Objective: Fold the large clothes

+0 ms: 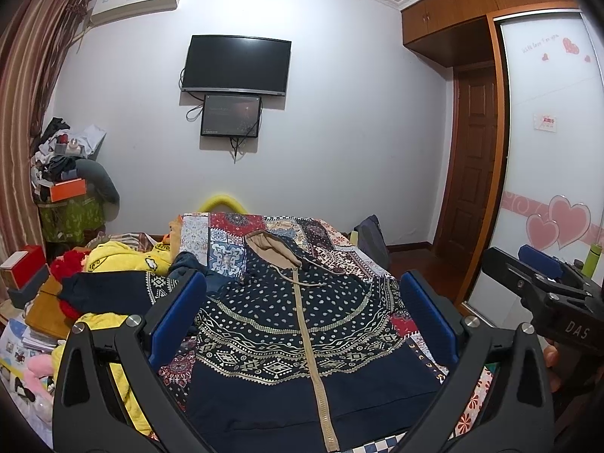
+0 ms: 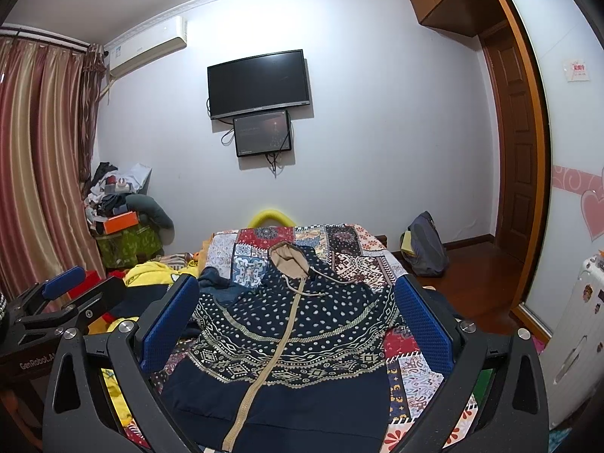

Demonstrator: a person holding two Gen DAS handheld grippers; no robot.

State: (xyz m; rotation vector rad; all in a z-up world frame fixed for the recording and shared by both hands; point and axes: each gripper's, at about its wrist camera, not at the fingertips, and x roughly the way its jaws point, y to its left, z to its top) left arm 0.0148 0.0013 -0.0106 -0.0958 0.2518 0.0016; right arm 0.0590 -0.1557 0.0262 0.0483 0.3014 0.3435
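A navy zip hoodie (image 1: 294, 324) with cream dots, patterned bands and a tan hood lining lies flat, front up, on a patchwork bedspread (image 1: 339, 241). Its hood points to the far wall. It also shows in the right wrist view (image 2: 298, 324). My left gripper (image 1: 302, 302) is open and empty, held above the hoodie's lower half. My right gripper (image 2: 298, 302) is open and empty too, above the same part. The right gripper also shows at the right edge of the left wrist view (image 1: 543, 283). The left gripper shows at the left edge of the right wrist view (image 2: 71, 294).
Yellow and red clothes (image 1: 124, 260) are piled on the bed's left side. Boxes and clutter (image 1: 64, 173) stand in the left corner by the curtain. A backpack (image 2: 426, 245) sits on the wooden floor at right. A white suitcase (image 2: 577, 339) stands at far right.
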